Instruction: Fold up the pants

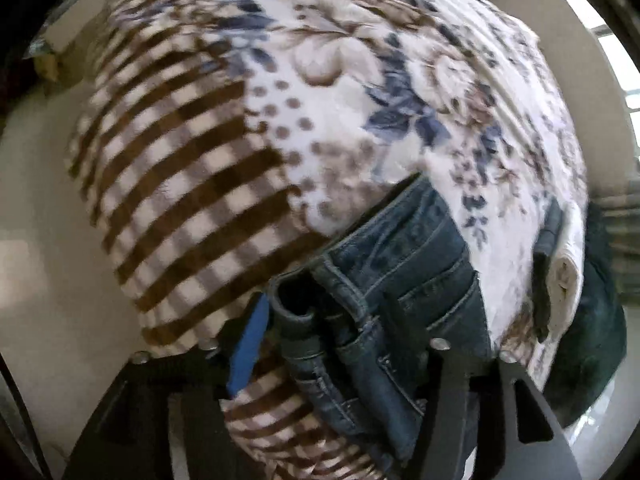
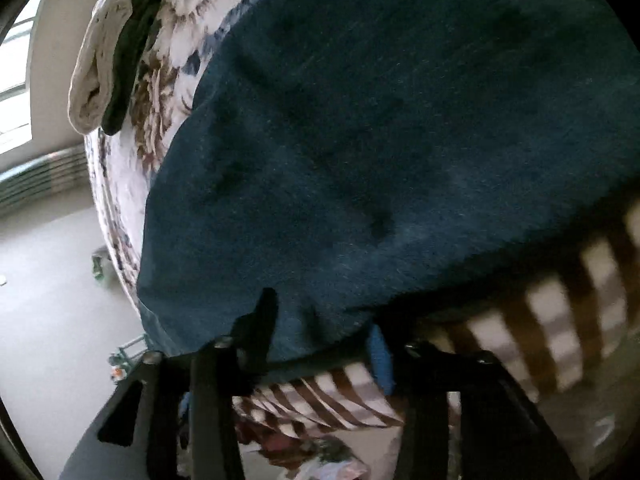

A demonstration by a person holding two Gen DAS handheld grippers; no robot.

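We see a plush cream blanket (image 1: 224, 152) patterned with brown checks, brown dots and blue-and-brown flowers, spread over the bed. At its far edge lie a rolled cream cloth (image 2: 96, 76) and a dark green folded cloth (image 2: 128, 52), touching side by side. Beyond them we make out a bright window (image 2: 16, 60) in a beige wall (image 1: 560, 60), a ribbed grey-green heater panel (image 2: 44, 180) beneath it, and a pale floor (image 2: 52, 300) with small blurred clutter we cannot identify

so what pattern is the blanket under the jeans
Brown-and-cream checks beside blue-brown florals on the blanket; clearest in the left wrist view.
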